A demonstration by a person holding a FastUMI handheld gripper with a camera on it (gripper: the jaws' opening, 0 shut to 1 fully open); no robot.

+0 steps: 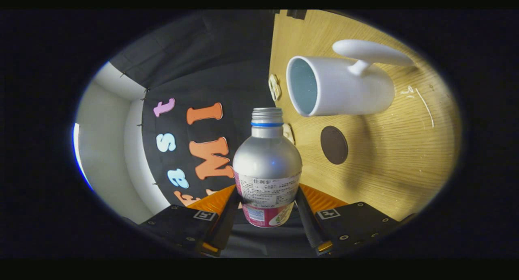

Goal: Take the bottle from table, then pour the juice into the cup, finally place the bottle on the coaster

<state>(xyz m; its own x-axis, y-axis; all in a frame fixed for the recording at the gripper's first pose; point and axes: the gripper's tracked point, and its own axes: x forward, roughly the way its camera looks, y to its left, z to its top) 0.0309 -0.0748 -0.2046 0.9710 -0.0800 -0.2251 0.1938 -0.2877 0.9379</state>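
Observation:
My gripper (267,207) is shut on a silver bottle (267,162) with a white and pink label and a blue ring under its open threaded neck. Both fingers (227,219) press its sides. The whole view is rolled sideways, so the wooden table (405,158) stands on edge to the right of the bottle. A white cup (336,87) with a long handle stands on that table, its mouth level with the bottle's neck and a short way off it. A round dark brown coaster (334,145) lies on the table beside the cup, closer to the fingers.
Two small pale tags (275,86) lie on the table near its far edge, by the cup's rim. White chalk-like marks (423,105) show on the wood beyond the cup's base. The booth's black cloth wall fills the left, with a pale wall past it.

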